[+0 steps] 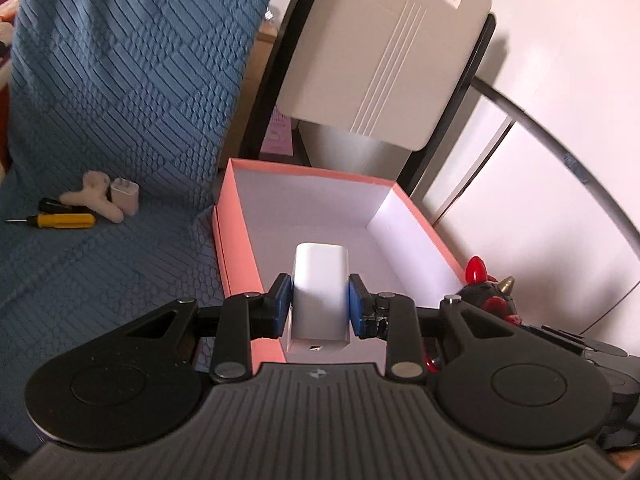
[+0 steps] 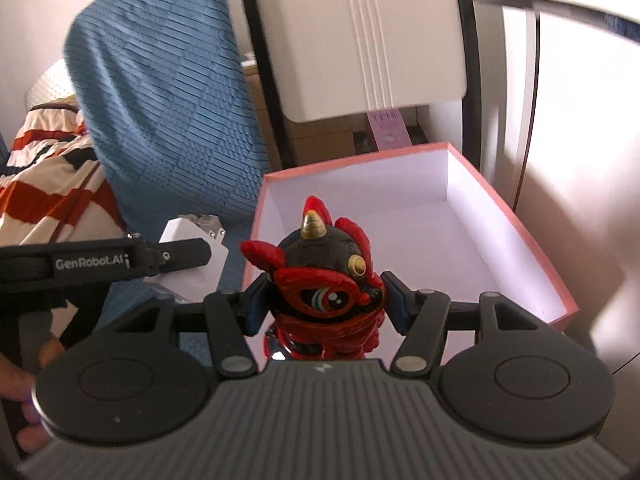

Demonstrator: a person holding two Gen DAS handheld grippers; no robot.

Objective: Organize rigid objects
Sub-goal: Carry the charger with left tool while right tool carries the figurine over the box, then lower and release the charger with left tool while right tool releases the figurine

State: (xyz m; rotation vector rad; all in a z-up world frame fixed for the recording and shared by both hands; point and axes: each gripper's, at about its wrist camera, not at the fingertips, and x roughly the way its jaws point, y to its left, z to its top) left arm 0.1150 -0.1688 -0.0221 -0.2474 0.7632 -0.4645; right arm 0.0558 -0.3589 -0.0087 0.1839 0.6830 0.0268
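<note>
Left wrist view: your left gripper (image 1: pixel 320 306) pinches a white charger block (image 1: pixel 320 296) at frame centre, over the near end of the pink box (image 1: pixel 234 236). Right wrist view: your right gripper (image 2: pixel 322 302) clamps the red-and-black horned figurine (image 2: pixel 326 280) at centre, at the box's near-left rim. Yellow screwdriver (image 1: pixel 60 220), plush toy (image 1: pixel 94 196) and second white adapter (image 1: pixel 125 196) lie mid-left on the blue cover (image 1: pixel 112 80).

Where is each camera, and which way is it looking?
Left wrist: sits on the left hand-held gripper, looking down along its fingers at the white charger it holds over the pink box.
Right wrist: sits on the right hand-held gripper, facing the red toy; a hand shows.
Shared: the box, both held things.
</note>
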